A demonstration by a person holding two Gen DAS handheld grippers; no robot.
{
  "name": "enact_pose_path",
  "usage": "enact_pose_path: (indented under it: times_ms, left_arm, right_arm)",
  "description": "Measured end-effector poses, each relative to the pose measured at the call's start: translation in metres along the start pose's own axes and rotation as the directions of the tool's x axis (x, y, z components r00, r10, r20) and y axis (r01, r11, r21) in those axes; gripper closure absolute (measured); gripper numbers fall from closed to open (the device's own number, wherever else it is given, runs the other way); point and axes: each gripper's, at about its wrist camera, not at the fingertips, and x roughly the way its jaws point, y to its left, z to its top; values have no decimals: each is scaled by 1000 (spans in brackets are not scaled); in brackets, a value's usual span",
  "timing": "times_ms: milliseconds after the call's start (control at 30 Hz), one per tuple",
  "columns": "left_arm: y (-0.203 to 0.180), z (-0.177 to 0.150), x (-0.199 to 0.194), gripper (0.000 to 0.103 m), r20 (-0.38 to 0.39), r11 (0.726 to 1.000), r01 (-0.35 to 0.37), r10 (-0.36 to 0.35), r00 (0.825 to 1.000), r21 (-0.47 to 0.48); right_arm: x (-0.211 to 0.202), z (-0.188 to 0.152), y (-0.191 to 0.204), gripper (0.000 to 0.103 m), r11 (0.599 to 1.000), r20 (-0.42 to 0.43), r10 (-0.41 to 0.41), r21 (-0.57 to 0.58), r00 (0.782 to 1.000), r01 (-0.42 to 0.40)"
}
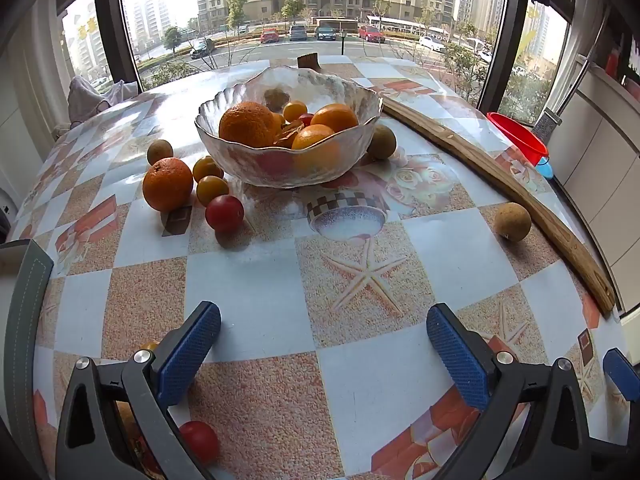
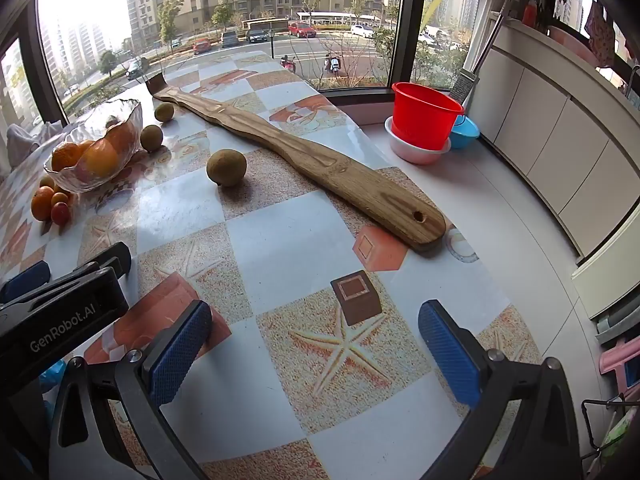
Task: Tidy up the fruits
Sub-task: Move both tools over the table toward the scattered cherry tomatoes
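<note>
Currently my left gripper [image 1: 324, 336] and right gripper [image 2: 316, 334] both gape wide, empty, angled over the table; loose fruit rings the glass bowl [image 1: 288, 160], awaiting collection.

"GenRobot.AI" in white on black left tongs [image 2: 66, 316] body

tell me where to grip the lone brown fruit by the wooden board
Grip the brown fruit across its widest middle, with the right gripper coming from the near side, one pad on each flank. It is round and sits alone, clear of the board beyond it, so both sides look free; it may roll.
</note>
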Motion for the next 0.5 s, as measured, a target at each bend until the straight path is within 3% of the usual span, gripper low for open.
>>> enact_pose_path:
  times_ms: [167, 300, 433, 500]
  left_arm:
    - [-1, 12, -2, 0, -152, 998, 32, -23, 988, 58]
    - [15, 15, -47, 0, -109, 993, 81, -71, 991, 86]
    - [44, 13, -94, 0, -99, 989, 112, -102, 990, 96]
    - [73, 12, -101, 0, -149, 990, 124, -113, 982, 67]
  right_arm:
    - [5, 13, -1, 0, 999, -144, 15, -27, 989, -19]
    - [9, 20, 1, 0, 999, -288, -4, -37, 958, -7]
    - [-23, 11, 1, 0, 999, -309, 47, -1, 950, -49]
    - [-36, 8, 8, 0, 997, -336, 77, 5, 939, -80]
